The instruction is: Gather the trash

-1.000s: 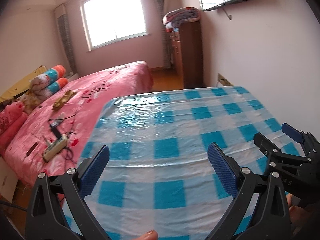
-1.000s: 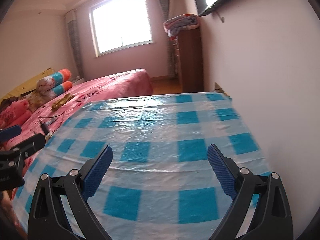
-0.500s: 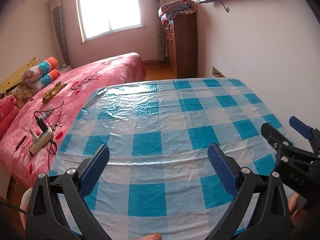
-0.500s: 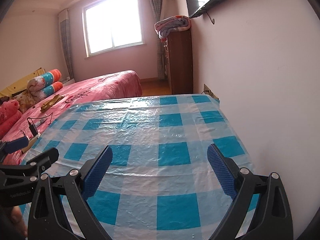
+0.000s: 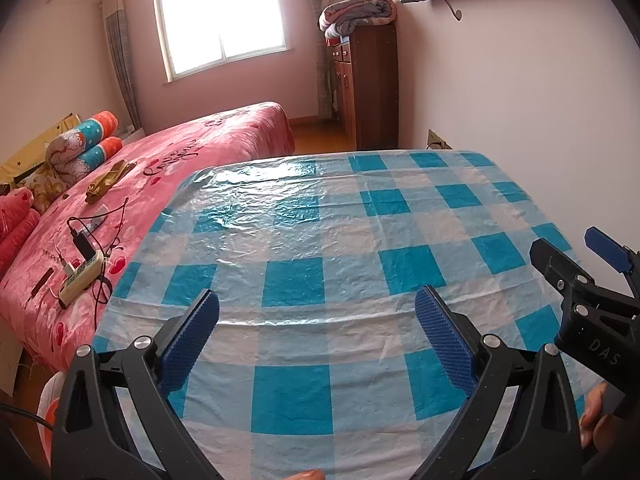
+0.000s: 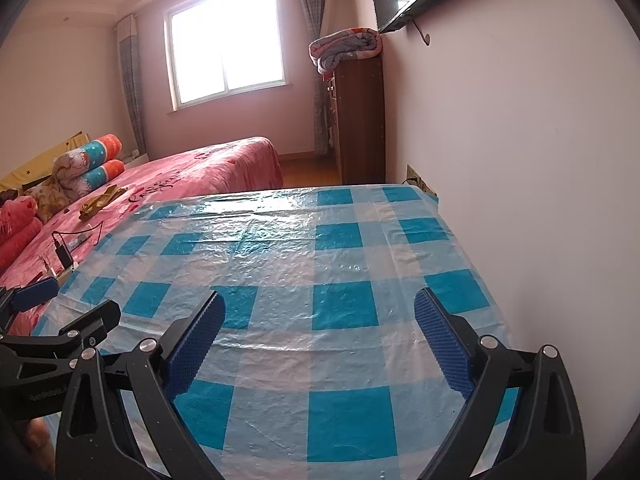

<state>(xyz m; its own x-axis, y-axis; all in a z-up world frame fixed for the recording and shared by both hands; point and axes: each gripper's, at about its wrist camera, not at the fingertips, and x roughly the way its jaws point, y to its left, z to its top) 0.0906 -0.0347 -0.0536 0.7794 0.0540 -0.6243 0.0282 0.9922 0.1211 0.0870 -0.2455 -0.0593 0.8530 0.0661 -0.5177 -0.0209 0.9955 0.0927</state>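
1. My left gripper hangs over the near half of the table, its blue pads spread wide with nothing between them.
2. My right gripper hangs alongside, jaws just as wide and equally empty; from the left wrist camera it shows at 3 o'clock.
3. I see no trash anywhere on the blue-checked plastic cloth; the whole top shows bare in both views, and no bin or bag is visible either.
4. That fits two readings: the trash already gathered off this table, or trash lying somewhere outside these views. I cannot settle which, so I name no step.
5. My judgement: any next move first needs a target in sight, so both cameras would have to find one.
6. Around me: the pink bed at 10 o'clock carries a power strip with tangled cables and a gold cloth; those look like belongings, not rubbish.
7. The wooden cabinet stands at 12 o'clock, the wall hugs the table's right edge at 3 o'clock, limiting right-side room.
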